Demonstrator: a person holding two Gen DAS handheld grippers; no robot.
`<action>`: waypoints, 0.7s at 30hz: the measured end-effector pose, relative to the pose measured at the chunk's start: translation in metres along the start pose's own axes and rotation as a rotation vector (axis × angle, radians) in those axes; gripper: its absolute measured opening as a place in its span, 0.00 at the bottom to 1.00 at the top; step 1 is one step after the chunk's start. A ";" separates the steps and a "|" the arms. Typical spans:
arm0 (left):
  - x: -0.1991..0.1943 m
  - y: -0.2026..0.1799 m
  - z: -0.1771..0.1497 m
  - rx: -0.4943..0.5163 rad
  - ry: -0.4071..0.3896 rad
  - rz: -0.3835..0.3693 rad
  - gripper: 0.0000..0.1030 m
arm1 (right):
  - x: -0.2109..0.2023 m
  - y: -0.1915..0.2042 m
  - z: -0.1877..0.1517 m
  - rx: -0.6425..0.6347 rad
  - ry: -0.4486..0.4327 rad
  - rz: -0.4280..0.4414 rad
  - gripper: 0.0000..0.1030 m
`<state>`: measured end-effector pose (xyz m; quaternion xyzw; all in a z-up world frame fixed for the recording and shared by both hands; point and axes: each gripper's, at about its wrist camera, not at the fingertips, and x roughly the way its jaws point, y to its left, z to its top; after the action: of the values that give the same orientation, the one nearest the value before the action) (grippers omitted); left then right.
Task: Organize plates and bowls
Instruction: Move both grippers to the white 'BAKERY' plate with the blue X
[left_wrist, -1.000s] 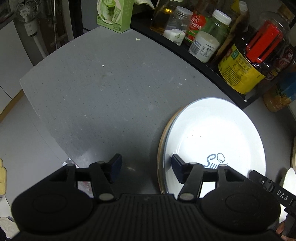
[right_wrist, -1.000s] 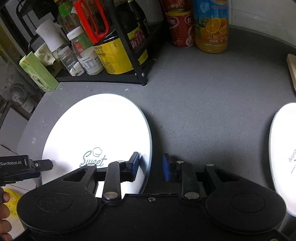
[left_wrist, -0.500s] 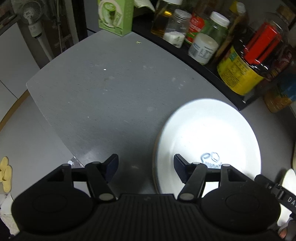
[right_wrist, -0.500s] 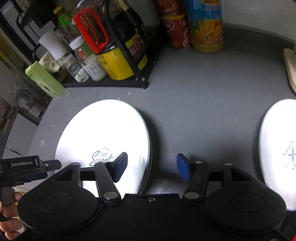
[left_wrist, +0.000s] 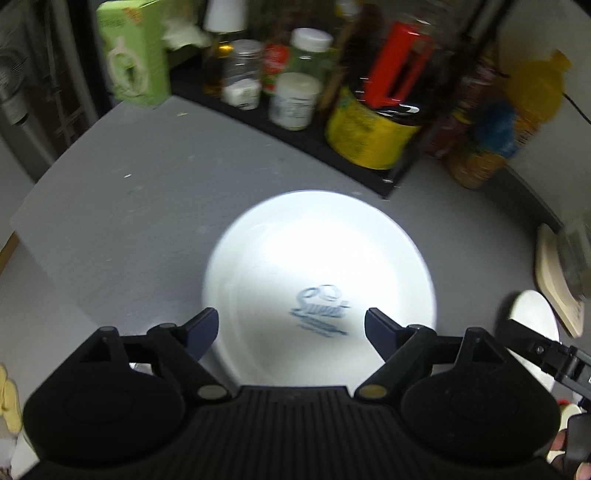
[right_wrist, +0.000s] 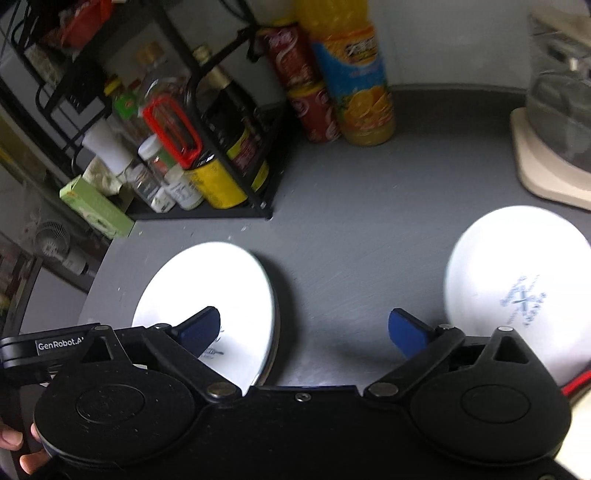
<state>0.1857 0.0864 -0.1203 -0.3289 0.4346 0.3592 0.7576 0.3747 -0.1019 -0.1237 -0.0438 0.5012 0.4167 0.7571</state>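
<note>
With both tongs, L (left_wrist: 291, 325) & R (right_wrist: 303, 326), just spread & empty, lift clear of round white printed plate (left_wrist: 317, 273) on grey surface (left_wrist: 155, 192); next approach 2nd white plate (right_wrist: 517, 291) rim-on.

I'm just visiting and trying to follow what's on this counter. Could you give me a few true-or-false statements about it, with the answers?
1. The plate with blue lettering lies flat on the grey counter. True.
2. The right gripper clamps that plate's rim. False: its jaws stand wide apart, holding nothing.
3. A second white plate lies to the right. True.
4. The left gripper is shut. False: it is open above the plate.
</note>
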 end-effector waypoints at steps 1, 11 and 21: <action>-0.001 -0.006 0.000 0.009 0.002 -0.010 0.83 | -0.003 -0.003 0.001 0.004 -0.005 -0.005 0.96; 0.001 -0.058 0.007 0.101 0.014 -0.087 0.83 | -0.033 -0.036 0.003 0.056 -0.064 -0.068 0.96; 0.011 -0.119 0.010 0.196 0.045 -0.175 0.83 | -0.051 -0.077 0.006 0.138 -0.100 -0.134 0.97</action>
<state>0.2924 0.0350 -0.1044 -0.2979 0.4540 0.2404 0.8046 0.4232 -0.1789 -0.1076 -0.0043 0.4860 0.3313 0.8087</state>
